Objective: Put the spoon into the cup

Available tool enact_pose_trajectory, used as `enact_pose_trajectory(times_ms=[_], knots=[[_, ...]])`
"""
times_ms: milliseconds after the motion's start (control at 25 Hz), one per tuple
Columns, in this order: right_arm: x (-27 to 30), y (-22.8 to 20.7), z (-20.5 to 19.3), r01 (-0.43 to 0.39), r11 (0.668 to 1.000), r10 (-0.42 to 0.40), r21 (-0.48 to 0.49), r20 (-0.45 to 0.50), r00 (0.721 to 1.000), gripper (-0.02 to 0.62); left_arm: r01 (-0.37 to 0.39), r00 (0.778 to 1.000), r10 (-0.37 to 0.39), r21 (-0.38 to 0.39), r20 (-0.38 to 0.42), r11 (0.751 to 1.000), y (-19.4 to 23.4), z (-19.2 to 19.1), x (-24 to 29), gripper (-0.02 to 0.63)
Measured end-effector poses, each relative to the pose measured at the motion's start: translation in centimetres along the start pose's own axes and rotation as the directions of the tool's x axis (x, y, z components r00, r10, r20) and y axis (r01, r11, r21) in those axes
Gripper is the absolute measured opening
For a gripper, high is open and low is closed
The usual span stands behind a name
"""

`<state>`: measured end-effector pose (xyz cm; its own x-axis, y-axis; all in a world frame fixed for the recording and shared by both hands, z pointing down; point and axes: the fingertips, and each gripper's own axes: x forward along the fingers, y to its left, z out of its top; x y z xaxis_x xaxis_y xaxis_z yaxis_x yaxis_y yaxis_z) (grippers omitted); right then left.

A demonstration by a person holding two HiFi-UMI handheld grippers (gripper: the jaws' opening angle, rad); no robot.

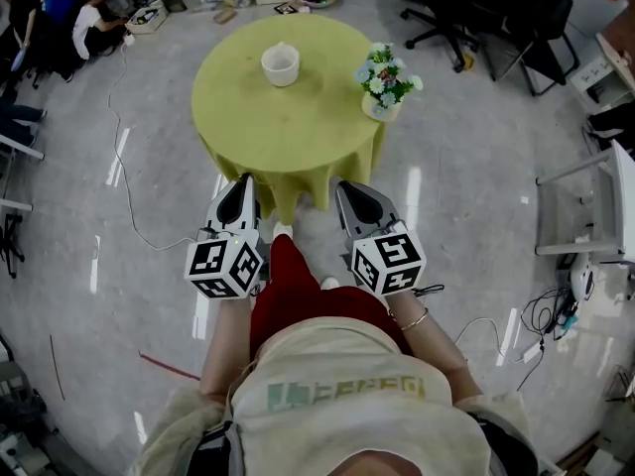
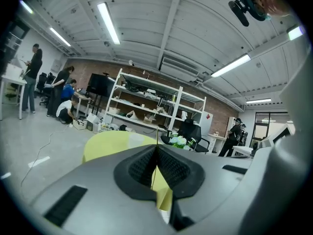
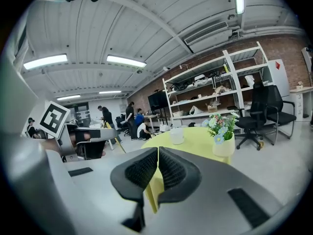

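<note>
A white cup (image 1: 280, 64) stands on the far left part of a round table with a yellow-green cloth (image 1: 288, 127); in the right gripper view the cup (image 3: 176, 135) shows ahead on the table (image 3: 195, 143). I see no spoon in any view. My left gripper (image 1: 244, 182) and right gripper (image 1: 347, 187) hover side by side over the floor, short of the table's near edge, both pointing at it. The left gripper (image 2: 156, 148) is shut with nothing between its pads. The right gripper (image 3: 158, 151) is also shut and empty.
A pot of flowers (image 1: 385, 85) stands at the table's right edge, and the flowers (image 3: 222, 131) also show in the right gripper view. Black office chairs (image 1: 466, 8) stand behind on the right. Shelves (image 2: 146, 106) and several people fill the back, and cables (image 1: 129, 206) trail over the floor.
</note>
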<state>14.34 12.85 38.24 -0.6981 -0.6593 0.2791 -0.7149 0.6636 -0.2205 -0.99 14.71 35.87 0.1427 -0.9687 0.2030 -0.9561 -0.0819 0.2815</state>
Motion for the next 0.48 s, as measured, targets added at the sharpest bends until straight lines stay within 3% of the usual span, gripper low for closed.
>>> enact_pose_trajectory(times_ms=[480], knots=[[9.4, -1.5, 2.2, 0.046, 0.999, -0.045, 0.016, -0.034, 0.998, 0.037, 0.055, 0.998, -0.055, -0.020, -0.032, 0.998, 5.7, 2.5, 8.1, 0.025]])
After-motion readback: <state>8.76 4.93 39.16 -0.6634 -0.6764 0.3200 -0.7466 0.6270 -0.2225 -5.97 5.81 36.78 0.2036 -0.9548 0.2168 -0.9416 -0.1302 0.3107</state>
